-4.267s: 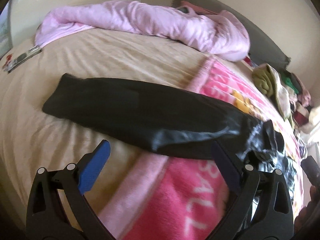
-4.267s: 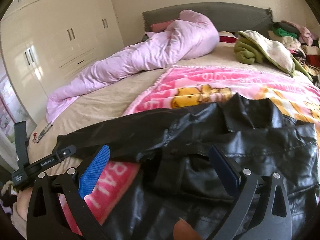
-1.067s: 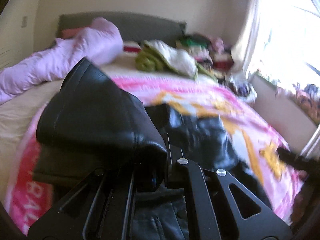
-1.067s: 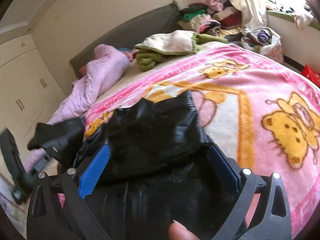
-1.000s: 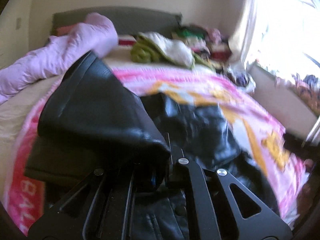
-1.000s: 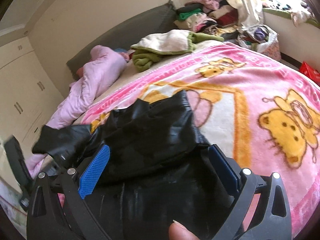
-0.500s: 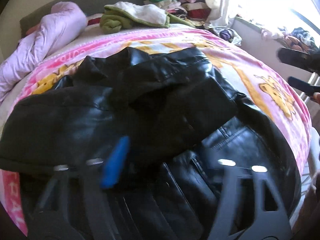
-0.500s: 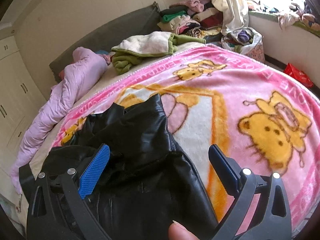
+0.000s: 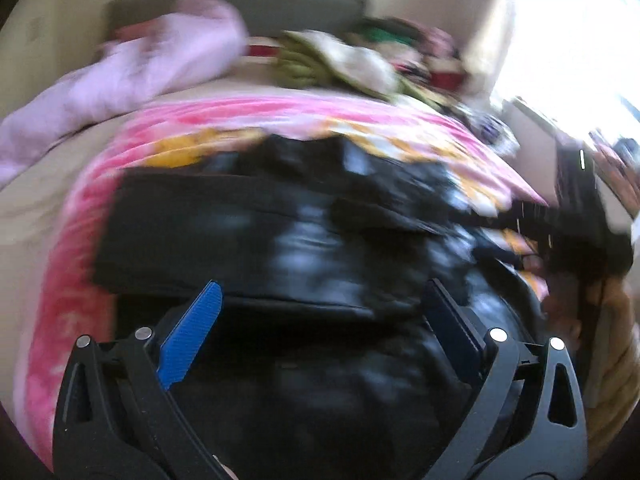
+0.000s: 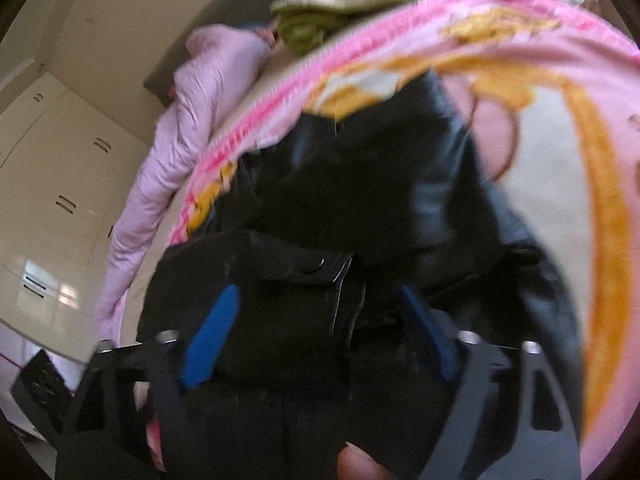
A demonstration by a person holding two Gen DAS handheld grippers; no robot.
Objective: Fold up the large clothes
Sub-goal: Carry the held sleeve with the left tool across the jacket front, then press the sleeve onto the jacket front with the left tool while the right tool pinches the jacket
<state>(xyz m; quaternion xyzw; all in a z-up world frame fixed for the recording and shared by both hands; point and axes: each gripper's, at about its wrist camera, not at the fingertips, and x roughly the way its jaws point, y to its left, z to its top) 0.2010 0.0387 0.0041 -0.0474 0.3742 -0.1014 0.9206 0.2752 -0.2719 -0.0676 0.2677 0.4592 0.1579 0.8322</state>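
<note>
Left wrist view, blurred, takes in a bed (image 9: 36, 200) whose beige sheet shows at the left edge, with a pink cartoon blanket (image 9: 280, 116) spread across the middle of the frame. On that blanket lies the black leather jacket (image 9: 304, 240), filling the centre and lower half, one sleeve folded across its body as a dark band from centre left. A lilac duvet (image 9: 132, 68) is heaped at upper left below a grey headboard (image 9: 280, 4), and a pile of green and cream clothes (image 9: 344, 60) sits at upper centre. The left gripper (image 9: 320, 316) hangs over the jacket at the bottom of the frame, jaws spread wide and opening, pads clear of the leather. In the right wrist view the jacket (image 10: 380, 208) fills the centre, a snap tab visible near the middle, with white wardrobe doors (image 10: 60, 184) at left. The right gripper (image 10: 320, 320) is closing with jacket leather between its blue pads (image 10: 212, 332); blur hides whether they press yet.
</note>
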